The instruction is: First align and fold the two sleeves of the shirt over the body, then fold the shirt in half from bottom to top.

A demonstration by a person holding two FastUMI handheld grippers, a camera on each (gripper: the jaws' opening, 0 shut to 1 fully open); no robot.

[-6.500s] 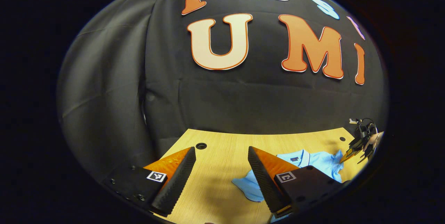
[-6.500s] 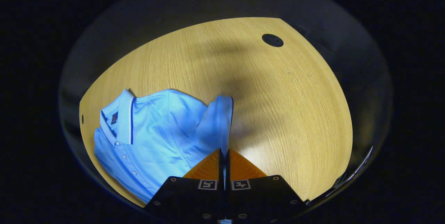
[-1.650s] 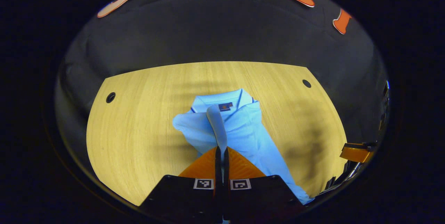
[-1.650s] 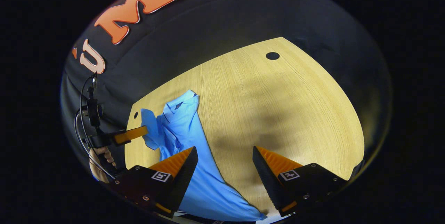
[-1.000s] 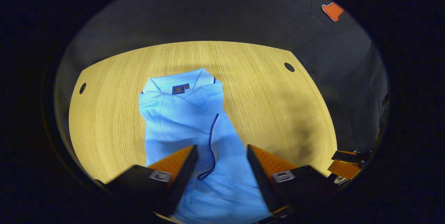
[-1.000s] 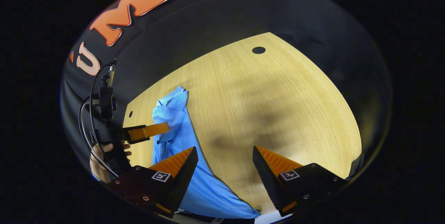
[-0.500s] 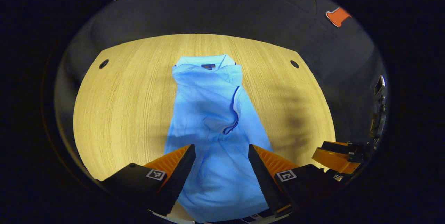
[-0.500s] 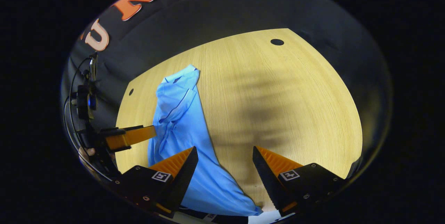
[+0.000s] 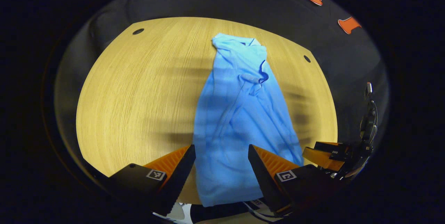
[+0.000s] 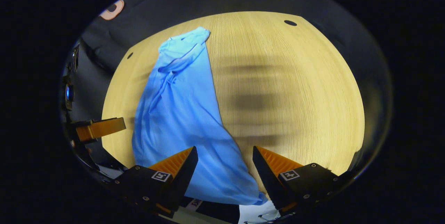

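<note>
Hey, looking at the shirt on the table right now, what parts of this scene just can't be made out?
- Shirt hem, left gripper view: its corners sit behind the left claw fingers.
- Sleeves, both views: motion blur smears the folds, so how neatly they lie cannot be told.
- Hem's near-left part, right gripper view: behind the right claw.
- Collar label: too small and blurred.
- Table near edge: cut off by the picture's rim.
</note>
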